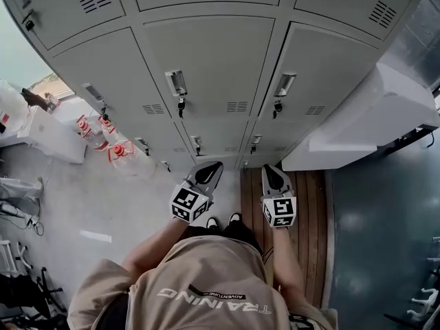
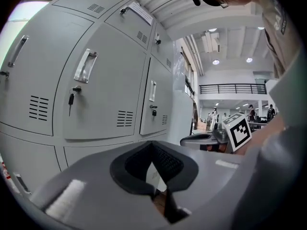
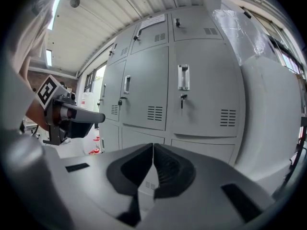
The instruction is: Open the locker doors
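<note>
My left tongs (image 1: 212,167) and right tongs (image 1: 270,170) are both clenched on nothing, well short of the lockers (image 1: 213,53) at 12 o'clock. Every door I see is shut, so I judge the opening not begun. Next I must part one pair and reach a handle (image 1: 177,82) at 11 o'clock.

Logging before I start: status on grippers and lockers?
Left hand-held gripper shut, empty. Right hand-held gripper shut, empty. Locker doors in view all closed. Nothing in the way.
</note>
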Motion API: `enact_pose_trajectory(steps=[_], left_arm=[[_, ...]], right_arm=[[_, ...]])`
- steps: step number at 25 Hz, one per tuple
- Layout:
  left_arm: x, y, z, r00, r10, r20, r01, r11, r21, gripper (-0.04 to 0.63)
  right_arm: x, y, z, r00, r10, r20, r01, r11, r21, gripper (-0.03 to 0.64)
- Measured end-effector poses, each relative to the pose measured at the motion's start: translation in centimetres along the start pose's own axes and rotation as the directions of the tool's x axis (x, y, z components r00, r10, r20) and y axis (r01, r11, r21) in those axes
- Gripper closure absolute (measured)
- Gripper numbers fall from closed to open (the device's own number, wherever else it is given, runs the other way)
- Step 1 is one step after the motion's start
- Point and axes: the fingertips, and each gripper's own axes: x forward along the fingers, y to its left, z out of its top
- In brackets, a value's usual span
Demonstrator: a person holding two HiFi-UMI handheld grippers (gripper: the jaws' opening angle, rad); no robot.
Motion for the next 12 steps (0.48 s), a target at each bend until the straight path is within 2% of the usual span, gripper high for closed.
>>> enact_pose_trajectory(steps=[4,8,12], left_arm=[[1.6,1.7,-1.2,0.999,0.034,-0.012,-0.035,0.999,-0.011,0.588],[3.5,3.0,-3.3,0.998,0.057,-0.005,-0.057,0.996,-0.068,0.588],[5.0,4.3,-5.5,0.997,0.080,0.006,-0.079,0.996,-0.033,0.588]], right_arm=[[3.8,-1.8,-3.3,0.999,0.029,-0.023,-0.029,0.999,0.032,0.604],[8.4,-3.6,-7.1,0.997,0.073,-0.038,-0.072,0.997,0.034,0.604],[13.3,-5.0,-11.6,0.993,0.104,-0.060,-0.102,0.994,0.034,0.604]])
